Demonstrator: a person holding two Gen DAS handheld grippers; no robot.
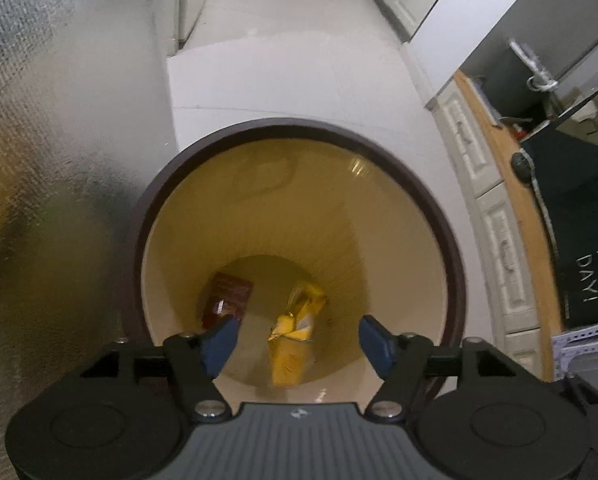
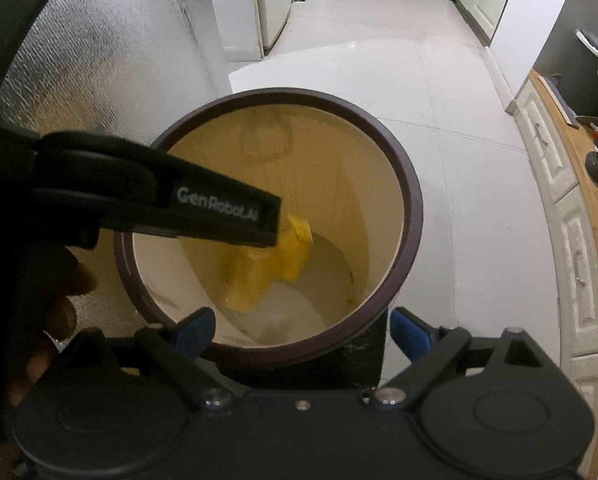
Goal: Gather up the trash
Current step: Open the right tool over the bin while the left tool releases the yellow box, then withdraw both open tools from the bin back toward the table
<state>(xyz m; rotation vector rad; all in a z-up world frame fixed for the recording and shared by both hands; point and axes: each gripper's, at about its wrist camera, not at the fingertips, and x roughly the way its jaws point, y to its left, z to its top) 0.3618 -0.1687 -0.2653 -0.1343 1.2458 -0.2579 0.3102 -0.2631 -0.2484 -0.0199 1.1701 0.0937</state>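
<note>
Left wrist: brown packet (unseen right), yellow wrapper

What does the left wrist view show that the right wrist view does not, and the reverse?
Only the left wrist view shows the brown packet at the bin's bottom and the open left gripper, empty, above the bin's mouth. Only the right wrist view shows the open right gripper and the left gripper's body across the bin. Both show the bin and the yellow wrapper inside.

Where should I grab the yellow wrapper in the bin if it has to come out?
Grip the yellow wrapper at its crumpled upper end, coming straight down through the bin mouth. It lies deep at the bottom, so no side approach exists.
</note>
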